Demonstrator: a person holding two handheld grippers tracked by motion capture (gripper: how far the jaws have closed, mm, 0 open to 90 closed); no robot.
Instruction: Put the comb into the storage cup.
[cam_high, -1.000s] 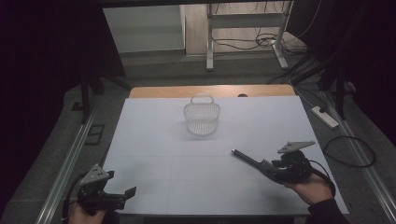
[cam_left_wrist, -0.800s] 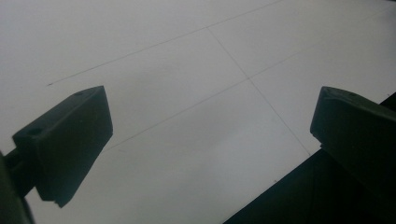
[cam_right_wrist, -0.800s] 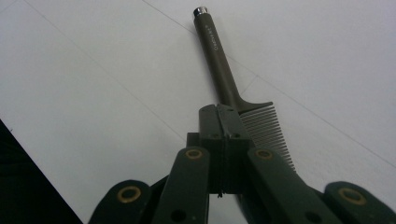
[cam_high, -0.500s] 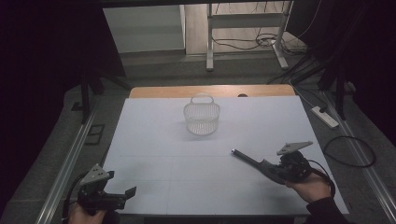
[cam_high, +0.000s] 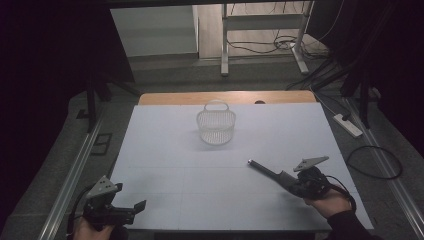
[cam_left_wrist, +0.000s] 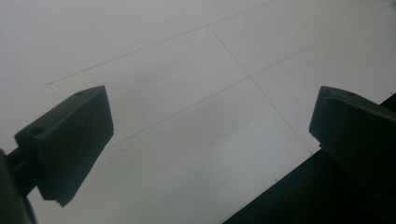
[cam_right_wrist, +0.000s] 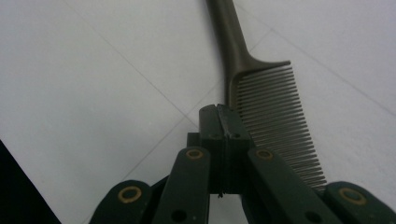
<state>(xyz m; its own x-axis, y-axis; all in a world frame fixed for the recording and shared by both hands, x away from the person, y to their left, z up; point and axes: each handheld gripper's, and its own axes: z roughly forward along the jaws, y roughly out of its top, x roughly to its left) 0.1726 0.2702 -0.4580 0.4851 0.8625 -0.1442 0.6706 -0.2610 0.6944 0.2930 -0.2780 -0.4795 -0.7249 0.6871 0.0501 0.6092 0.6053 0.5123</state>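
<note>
The comb (cam_right_wrist: 261, 107) lies on a white table (cam_high: 165, 150) marked with thin grid lines, its far edge bare wood, in a dim room with grey floor, cables and a power strip (cam_high: 347, 125). A white wire basket (cam_high: 216, 126) stands near the table's far middle. The comb sits at the right front, its long axis running diagonally: the thin tail handle points toward the table's centre, the toothed end toward the person. It is dark olive-brown, with fine, close teeth along one side. The right gripper (cam_right_wrist: 219, 123) has just pressed its jaws together on the comb's spine. The left gripper (cam_left_wrist: 210, 126) stands spread over bare table at the left front corner.
</note>
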